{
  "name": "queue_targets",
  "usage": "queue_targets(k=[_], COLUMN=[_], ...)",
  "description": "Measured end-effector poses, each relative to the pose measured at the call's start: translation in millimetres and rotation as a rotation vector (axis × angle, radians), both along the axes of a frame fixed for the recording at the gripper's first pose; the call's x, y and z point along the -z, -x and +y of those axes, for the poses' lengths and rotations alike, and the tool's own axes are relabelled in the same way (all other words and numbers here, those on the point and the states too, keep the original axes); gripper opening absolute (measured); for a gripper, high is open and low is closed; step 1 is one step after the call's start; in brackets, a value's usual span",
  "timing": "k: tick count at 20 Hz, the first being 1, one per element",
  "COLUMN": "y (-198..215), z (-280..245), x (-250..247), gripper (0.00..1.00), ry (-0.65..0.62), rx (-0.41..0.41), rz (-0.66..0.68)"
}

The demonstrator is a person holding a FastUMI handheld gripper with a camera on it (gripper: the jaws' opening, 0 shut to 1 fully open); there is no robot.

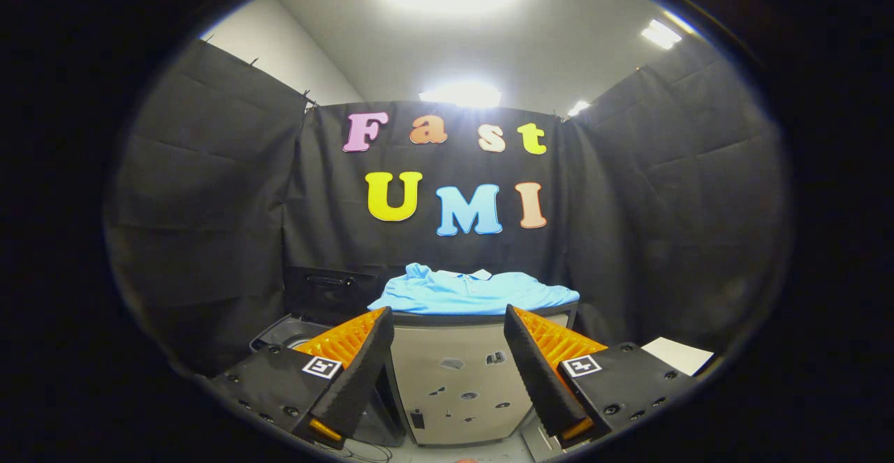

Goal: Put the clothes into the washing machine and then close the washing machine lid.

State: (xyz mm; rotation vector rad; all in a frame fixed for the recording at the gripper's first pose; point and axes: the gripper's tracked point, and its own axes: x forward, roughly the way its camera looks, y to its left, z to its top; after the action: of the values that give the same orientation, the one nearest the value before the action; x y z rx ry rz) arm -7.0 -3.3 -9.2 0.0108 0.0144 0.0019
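Note:
A light blue polo shirt [475, 291] lies folded on top of a beige cabinet [457, 379], beyond and between my fingers. My gripper [447, 323] stands open, its fingers spread wide with nothing between them, a short way in front of the cabinet. To the left of the cabinet, lower down, the washing machine [290, 330] shows its grey top rim, with its dark lid [328, 292] standing raised behind it. My left finger hides most of the machine's opening.
Black cloth walls close the booth on the left, back and right. A white flat thing [677, 355] lies low at the right, behind my right finger. Cables [363, 452] trail on the floor below the cabinet.

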Motion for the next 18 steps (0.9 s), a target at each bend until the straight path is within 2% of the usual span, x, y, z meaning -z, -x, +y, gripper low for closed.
queue_targets(k=[18], y=[-1.3], z=[-7.3], x=[-14.1], gripper=[0.98], ry=[-0.015], rx=[0.032], rz=[-0.006])
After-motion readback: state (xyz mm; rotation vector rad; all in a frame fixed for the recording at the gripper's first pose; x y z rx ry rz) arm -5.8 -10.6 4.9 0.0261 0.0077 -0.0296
